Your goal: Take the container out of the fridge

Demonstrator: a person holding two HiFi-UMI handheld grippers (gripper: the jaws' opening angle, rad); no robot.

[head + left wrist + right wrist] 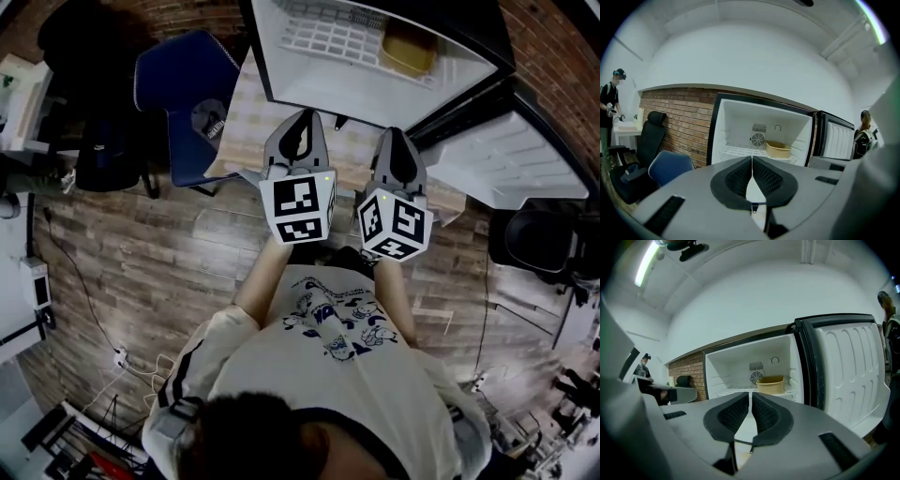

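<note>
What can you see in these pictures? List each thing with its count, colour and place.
fridge: one, white inside, open, ahead
container: one, yellow, on the fridge's shelf, right side
fridge door: one, white lining, swung right
chair: one, blue, left of the fridge
office chair: one, black, by the brick wall
bystanders: two, far left and far right
left claw: one, grey, shut, empty
right claw: one, grey, shut, empty

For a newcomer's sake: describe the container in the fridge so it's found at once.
Find the open white fridge. On its wire shelf, right side, sits a shallow tan container. Nothing else stands on that shelf.
</note>
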